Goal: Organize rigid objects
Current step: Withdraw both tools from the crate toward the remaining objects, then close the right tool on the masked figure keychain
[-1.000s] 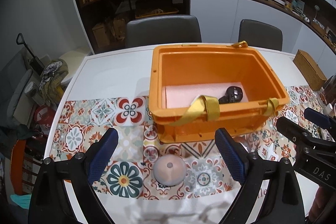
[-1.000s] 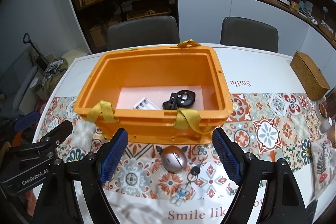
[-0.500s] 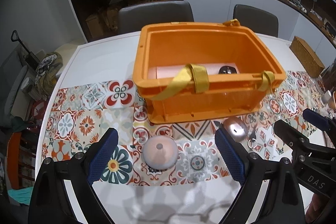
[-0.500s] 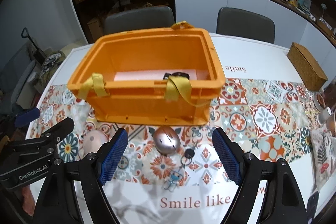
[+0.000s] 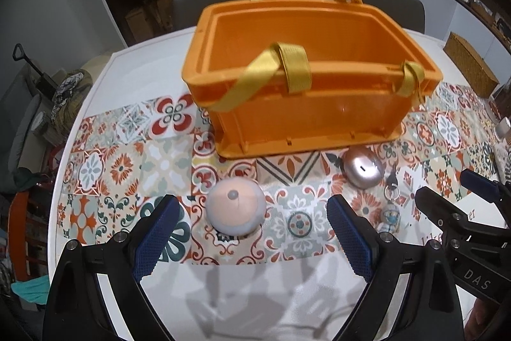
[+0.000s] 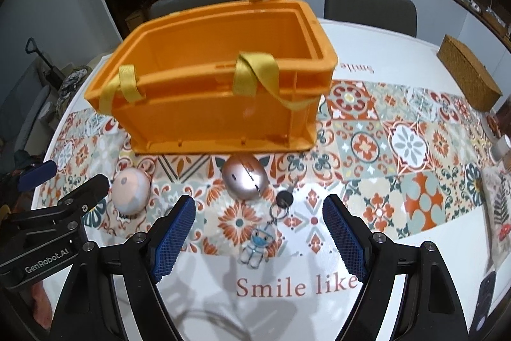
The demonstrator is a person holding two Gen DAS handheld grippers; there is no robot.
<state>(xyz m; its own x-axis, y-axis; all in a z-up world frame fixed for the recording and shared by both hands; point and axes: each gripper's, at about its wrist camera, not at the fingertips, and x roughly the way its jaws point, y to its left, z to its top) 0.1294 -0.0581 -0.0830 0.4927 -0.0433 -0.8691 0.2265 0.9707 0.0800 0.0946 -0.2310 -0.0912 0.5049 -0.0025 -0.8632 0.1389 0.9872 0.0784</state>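
Both claws have dropped lower since a second ago: left claw (image 5: 252, 232) gapes around the pink domed plastic object (image 5: 235, 210); right claw (image 6: 260, 237), equally released, frames the cartoon keychain (image 6: 257, 242) near the tabletop's (image 6: 383, 40) front edge, before the orange plastic crate (image 6: 217, 104).

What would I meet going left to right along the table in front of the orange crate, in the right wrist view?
Left gripper → pink dome-shaped object → rose-gold mouse → black key fob, with its keychain figurine hanging nearer the camera. The right gripper is open around the figurine's area.
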